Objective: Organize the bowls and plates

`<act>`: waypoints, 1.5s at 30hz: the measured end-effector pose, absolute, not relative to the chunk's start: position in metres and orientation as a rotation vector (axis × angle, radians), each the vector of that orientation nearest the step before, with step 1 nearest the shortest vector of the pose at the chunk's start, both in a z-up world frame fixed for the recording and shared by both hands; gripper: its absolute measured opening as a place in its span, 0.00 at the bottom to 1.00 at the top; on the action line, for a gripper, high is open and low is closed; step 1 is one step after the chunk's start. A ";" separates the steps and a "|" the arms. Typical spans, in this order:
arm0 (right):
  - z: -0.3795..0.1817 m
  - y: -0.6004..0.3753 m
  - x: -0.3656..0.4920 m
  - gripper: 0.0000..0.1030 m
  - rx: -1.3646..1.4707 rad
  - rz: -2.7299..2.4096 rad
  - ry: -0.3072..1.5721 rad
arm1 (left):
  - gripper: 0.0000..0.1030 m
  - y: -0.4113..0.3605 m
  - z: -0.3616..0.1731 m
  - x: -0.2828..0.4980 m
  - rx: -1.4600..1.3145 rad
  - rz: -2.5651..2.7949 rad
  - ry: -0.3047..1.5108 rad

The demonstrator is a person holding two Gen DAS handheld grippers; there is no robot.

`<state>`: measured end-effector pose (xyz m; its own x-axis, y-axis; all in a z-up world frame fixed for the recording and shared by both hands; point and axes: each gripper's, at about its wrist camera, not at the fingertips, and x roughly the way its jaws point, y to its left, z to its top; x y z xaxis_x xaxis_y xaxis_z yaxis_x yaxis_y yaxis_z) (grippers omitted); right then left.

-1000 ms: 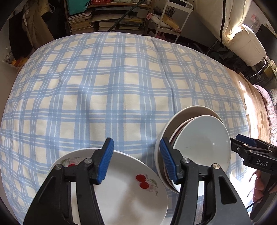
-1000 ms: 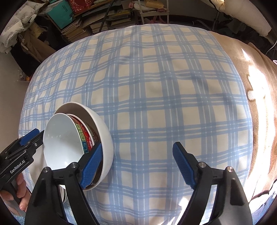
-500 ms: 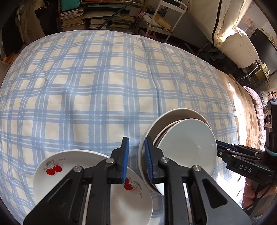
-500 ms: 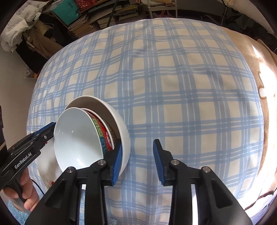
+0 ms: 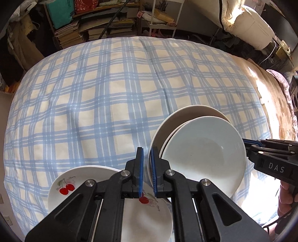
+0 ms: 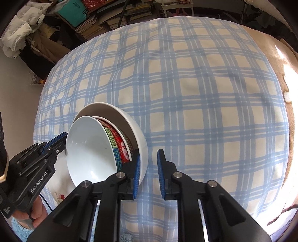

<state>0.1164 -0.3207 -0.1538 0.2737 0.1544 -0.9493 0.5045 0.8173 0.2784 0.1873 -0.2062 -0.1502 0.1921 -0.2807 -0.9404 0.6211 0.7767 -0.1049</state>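
A nest of bowls is tilted and held above the checked cloth: a large white outer bowl [image 5: 178,119] [image 6: 128,121], a red and green patterned bowl [image 6: 119,145] inside it, and a white inner bowl [image 5: 203,154] [image 6: 87,149]. My left gripper [image 5: 146,167] is shut on the outer bowl's left rim. My right gripper [image 6: 148,173] grips the opposite rim, one pad inside, one outside with a small gap; it shows in the left wrist view [image 5: 247,147]. A cherry-print plate [image 5: 74,178] lies on the cloth under my left gripper.
The blue and cream checked cloth [image 5: 111,93] [image 6: 186,93] covers a soft raised surface. Shelves of books [image 5: 93,28] and a white rack [image 5: 163,16] stand behind it. A brown blanket [image 5: 270,96] lies on the right.
Both grippers have closed from wide open onto opposite rims of the outer bowl. The bowl nest has risen and tilted.
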 end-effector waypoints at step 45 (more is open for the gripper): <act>-0.119 -0.311 0.098 0.10 0.644 -0.243 1.169 | 0.02 -0.185 -0.108 0.176 0.202 -0.590 1.227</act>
